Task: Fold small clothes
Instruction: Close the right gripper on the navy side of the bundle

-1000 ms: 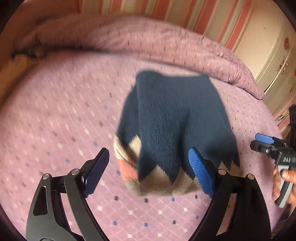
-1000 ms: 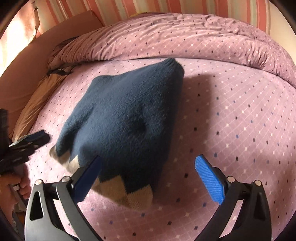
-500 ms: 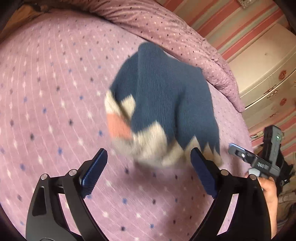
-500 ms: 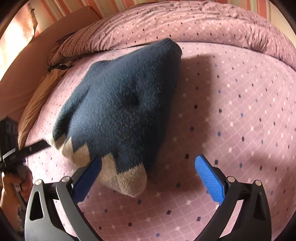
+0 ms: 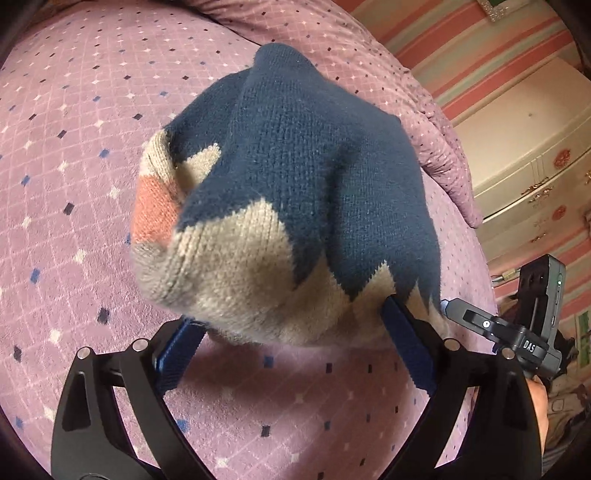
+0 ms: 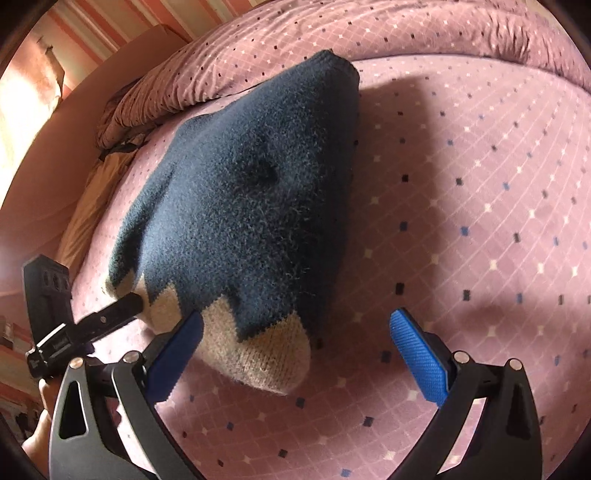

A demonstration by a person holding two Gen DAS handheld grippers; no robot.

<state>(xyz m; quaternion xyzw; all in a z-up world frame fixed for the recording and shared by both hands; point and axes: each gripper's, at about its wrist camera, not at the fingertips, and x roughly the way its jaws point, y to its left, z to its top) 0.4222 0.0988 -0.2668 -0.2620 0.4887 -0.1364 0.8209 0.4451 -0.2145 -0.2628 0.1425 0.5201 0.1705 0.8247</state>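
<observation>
A small knitted sweater (image 5: pixel 295 177), navy with a beige zigzag hem and a coral patch, lies bunched on the purple bedspread (image 5: pixel 74 258). My left gripper (image 5: pixel 291 354) is open, with the beige hem between and above its blue pads. In the right wrist view the sweater (image 6: pixel 240 206) fills the middle. My right gripper (image 6: pixel 299 347) is open, its left pad (image 6: pixel 177 354) against the beige hem. The right gripper also shows at the left view's right edge (image 5: pixel 491 328). The left gripper shows at the left of the right wrist view (image 6: pixel 103 317).
A rumpled purple duvet (image 6: pixel 369 33) lies along the far side of the bed. A cream dresser (image 5: pixel 528 166) and striped wall stand beyond the bed's right edge. A tan sheet (image 6: pixel 88 199) and brown headboard lie at the bed's left.
Both grippers have moved in closer to the sweater's beige hem. The left view has swung right and down, so the hem now sits between its pads.
</observation>
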